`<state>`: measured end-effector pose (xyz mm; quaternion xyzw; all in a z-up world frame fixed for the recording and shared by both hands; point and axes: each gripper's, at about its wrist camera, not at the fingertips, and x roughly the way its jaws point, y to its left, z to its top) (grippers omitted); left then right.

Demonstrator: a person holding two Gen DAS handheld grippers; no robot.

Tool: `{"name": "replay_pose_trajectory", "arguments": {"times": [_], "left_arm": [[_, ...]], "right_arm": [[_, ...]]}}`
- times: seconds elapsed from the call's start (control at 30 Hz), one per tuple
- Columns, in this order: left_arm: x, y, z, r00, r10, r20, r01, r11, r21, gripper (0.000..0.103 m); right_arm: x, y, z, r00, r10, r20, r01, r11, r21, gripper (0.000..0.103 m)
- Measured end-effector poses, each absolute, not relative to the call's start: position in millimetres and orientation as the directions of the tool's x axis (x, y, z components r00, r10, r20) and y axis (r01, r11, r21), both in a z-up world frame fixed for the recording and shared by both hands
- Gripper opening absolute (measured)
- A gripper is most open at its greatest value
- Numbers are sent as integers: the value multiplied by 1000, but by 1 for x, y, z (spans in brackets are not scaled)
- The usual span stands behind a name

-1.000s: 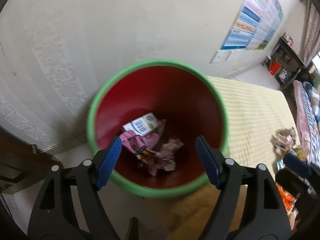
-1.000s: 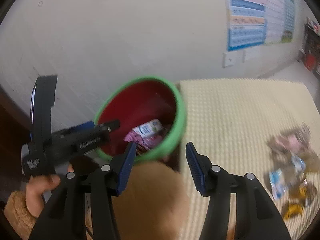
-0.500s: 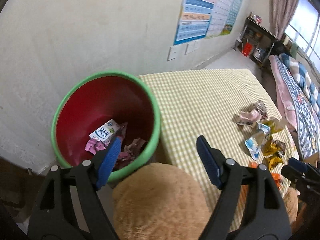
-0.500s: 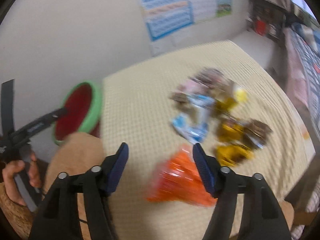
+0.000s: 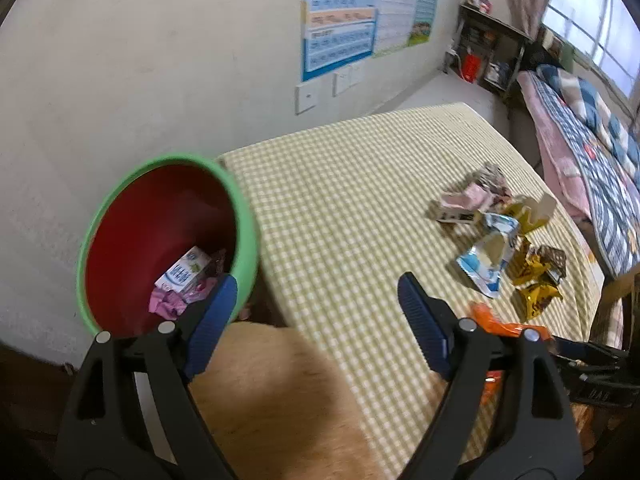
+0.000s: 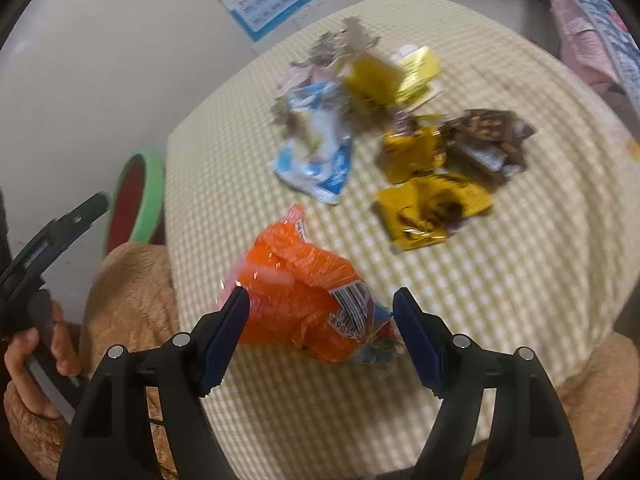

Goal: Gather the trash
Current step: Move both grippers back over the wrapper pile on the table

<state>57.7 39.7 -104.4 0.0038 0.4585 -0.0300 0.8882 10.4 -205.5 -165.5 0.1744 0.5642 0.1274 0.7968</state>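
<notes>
One orange wrapper (image 6: 304,300) lies between the open right claw (image 6: 320,336).

Orange wrapper (image 6: 296,288); seemingly yellow-checked tablecloth (image 6: 500,280).

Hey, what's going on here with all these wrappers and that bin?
A person is clearing snack wrappers off a checked tablecloth into a red bin with a green rim, which already holds a small carton and pink wrappers. They hold a two-finger tool in each hand. The right tool is open, its jaws either side of the orange wrapper but not pressing on it. The left tool is open and empty, between the bin and the table. Blue, yellow and brown wrappers are still on the cloth.
</notes>
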Motion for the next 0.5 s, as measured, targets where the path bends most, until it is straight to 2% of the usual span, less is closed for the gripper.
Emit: {"name": "replay_pose_trajectory", "arguments": {"times": [0.03,0.17,0.5], "left_arm": [[59,36,-105,577,-54,-815,67,998,-19,80],[69,7,-110,564,-103,-819,146,989,-25,80],[105,-80,-133,463,-256,-849,339,936,-97,80]], "right_arm": [[10,-205,-168,329,399,-856,-13,908,418,51],[9,-201,-169,323,435,-840,-51,895,443,47],[-23,-231,-152,378,387,-841,-25,913,408,47]]}}
